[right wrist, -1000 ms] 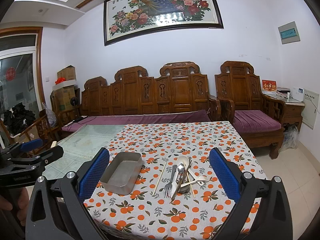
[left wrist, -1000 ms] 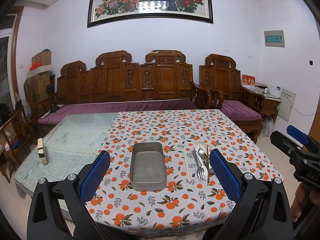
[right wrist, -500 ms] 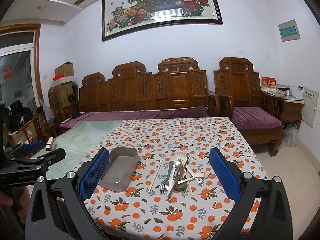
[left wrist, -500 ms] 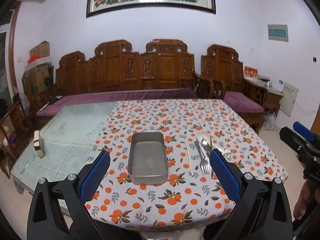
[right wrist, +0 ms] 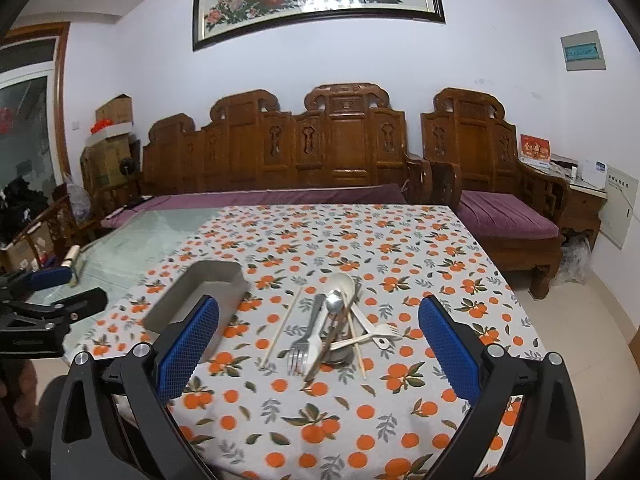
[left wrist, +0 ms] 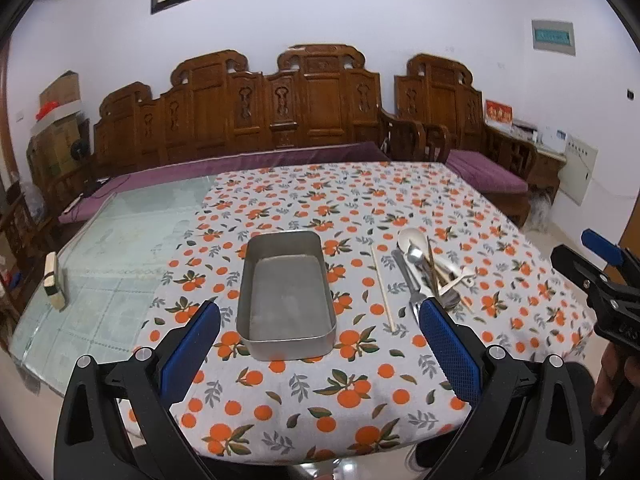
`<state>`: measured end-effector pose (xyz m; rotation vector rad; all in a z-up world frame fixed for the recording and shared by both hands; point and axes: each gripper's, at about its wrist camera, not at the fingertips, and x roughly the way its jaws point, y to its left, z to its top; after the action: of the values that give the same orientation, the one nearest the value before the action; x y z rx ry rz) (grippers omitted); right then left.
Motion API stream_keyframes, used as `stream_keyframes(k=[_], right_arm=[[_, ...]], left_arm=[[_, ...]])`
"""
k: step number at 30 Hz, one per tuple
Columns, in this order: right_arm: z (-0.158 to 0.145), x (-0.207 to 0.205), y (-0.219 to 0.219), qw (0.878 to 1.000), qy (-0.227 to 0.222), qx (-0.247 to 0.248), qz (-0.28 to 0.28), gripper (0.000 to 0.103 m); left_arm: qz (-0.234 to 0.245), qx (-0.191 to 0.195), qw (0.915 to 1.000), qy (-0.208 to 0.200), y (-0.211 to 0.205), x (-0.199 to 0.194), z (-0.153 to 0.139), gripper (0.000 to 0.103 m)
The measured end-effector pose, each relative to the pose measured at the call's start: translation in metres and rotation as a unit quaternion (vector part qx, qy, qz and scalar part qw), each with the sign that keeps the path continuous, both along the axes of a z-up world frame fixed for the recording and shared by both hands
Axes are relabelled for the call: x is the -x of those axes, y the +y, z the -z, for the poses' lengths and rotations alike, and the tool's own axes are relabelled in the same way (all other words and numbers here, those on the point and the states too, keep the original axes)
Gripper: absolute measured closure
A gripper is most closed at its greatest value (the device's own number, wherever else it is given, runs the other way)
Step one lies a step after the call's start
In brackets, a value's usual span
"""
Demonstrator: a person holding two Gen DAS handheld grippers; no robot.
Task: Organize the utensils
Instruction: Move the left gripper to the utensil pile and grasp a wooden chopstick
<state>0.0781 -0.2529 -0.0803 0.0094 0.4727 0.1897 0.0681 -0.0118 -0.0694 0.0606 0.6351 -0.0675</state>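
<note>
Both claws, left (left wrist: 320, 328) and right (right wrist: 319, 330), spread apart, gripping nothing; rectangular grey metal tin (left wrist: 286, 294) beside tangled utensil heap (right wrist: 338, 326) on orange-printed tabletop (right wrist: 400, 248); lone pale chopstick (left wrist: 383, 289) between

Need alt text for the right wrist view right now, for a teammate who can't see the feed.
The open right gripper hovers over a pile of utensils on an orange-print tablecloth, with one chopstick lying apart at its left. An empty metal tray sits further left, and the left gripper shows at the left edge.
</note>
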Motion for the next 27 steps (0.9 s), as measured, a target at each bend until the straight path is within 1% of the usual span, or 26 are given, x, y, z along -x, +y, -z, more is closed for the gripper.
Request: stream_keyframes(k=[6, 9, 11, 14, 15, 16, 17, 20, 22, 23, 25, 27], right_arm=[[0.033, -0.032, -0.006, 0.999, 0.025, 0.025, 0.009, 0.003], [0.051, -0.051, -0.011, 0.999, 0.033, 0.035, 0.013, 0.003], [0.061, -0.065, -0.015, 0.998, 0.052, 0.026, 0.004, 0.003], [0.073, -0.082, -0.019, 0.998, 0.066, 0.017, -0.006, 0.004], [0.077, -0.088, -0.021, 0.997, 0.069, 0.013, -0.012, 0.007], [0.081, -0.093, -0.022, 0.997, 0.075, 0.011, -0.015, 0.015], [0.084, -0.098, -0.023, 0.996, 0.081, 0.009, -0.018, 0.019], [0.099, -0.108, -0.027, 0.995, 0.093, 0.0, -0.021, 0.024], [0.111, -0.111, -0.03, 0.995, 0.103, -0.003, -0.019, 0.024], [0.117, -0.112, -0.031, 0.994, 0.109, -0.005, -0.019, 0.024], [0.124, -0.114, -0.032, 0.993, 0.116, -0.005, -0.02, 0.024], [0.129, -0.115, -0.034, 0.993, 0.12, -0.006, -0.02, 0.025]], left_arm=[[0.016, -0.01, 0.9994, 0.029, -0.004, -0.022, 0.021, 0.007], [0.028, -0.007, 0.9985, 0.047, -0.007, -0.034, 0.03, 0.007], [0.038, 0.003, 0.9975, 0.059, -0.009, -0.043, 0.036, 0.007], [0.049, 0.015, 0.9963, 0.069, -0.013, -0.055, 0.043, 0.007], [0.052, 0.017, 0.9959, 0.071, -0.014, -0.058, 0.045, 0.007], [0.056, 0.017, 0.9957, 0.072, -0.017, -0.061, 0.047, 0.007], [0.06, 0.015, 0.9953, 0.074, -0.02, -0.065, 0.05, 0.007], [0.077, 0.015, 0.9939, 0.077, -0.03, -0.074, 0.057, 0.008], [0.09, 0.018, 0.9918, 0.089, -0.038, -0.082, 0.065, 0.018], [0.094, 0.018, 0.991, 0.094, -0.041, -0.085, 0.069, 0.021], [0.102, 0.015, 0.9893, 0.104, -0.049, -0.092, 0.077, 0.03], [0.114, 0.017, 0.9864, 0.117, -0.06, -0.1, 0.088, 0.035]])
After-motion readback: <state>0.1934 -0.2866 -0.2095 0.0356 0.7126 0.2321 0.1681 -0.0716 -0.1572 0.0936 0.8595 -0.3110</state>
